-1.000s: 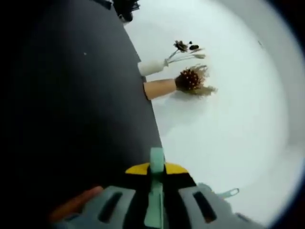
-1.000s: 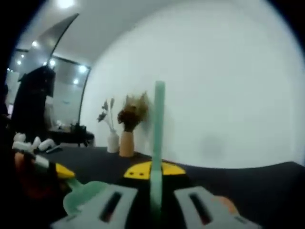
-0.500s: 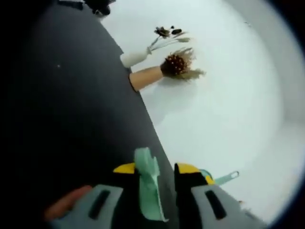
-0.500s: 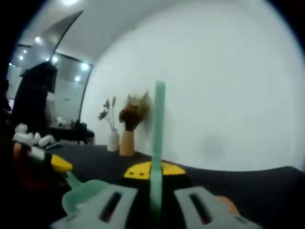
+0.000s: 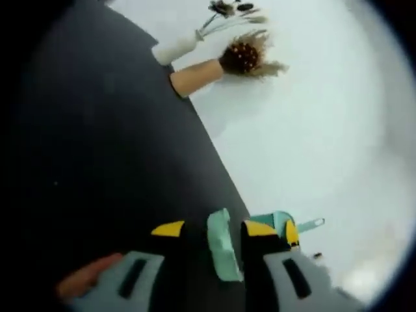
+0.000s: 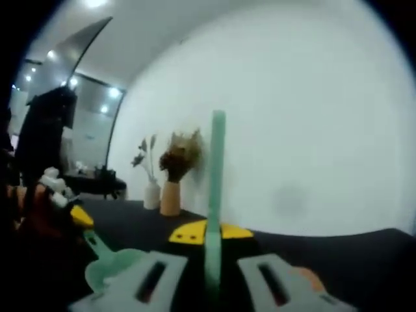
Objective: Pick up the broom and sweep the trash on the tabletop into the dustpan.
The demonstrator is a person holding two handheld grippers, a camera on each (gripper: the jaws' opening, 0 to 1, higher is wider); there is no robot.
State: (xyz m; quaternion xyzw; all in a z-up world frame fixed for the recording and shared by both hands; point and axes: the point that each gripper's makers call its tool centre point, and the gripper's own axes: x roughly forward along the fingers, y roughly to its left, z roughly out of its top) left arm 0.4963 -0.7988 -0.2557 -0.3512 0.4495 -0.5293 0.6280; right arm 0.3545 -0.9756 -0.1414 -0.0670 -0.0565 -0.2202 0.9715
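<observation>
The right gripper [image 6: 207, 235] had its fingers [image 6: 188, 233] pressed together on the mint-green broom handle [image 6: 216, 182], which stood upright between them. The left gripper [image 5: 213, 229] had its fingers [image 5: 168, 229] parted, with the green dustpan handle [image 5: 224, 244] loose in the gap, over the black tabletop [image 5: 110, 169]. Beyond it, a white vase [image 5: 174, 47] and a tan vase [image 5: 195, 75] of dried flowers stood against the white wall [image 5: 312, 130].
</observation>
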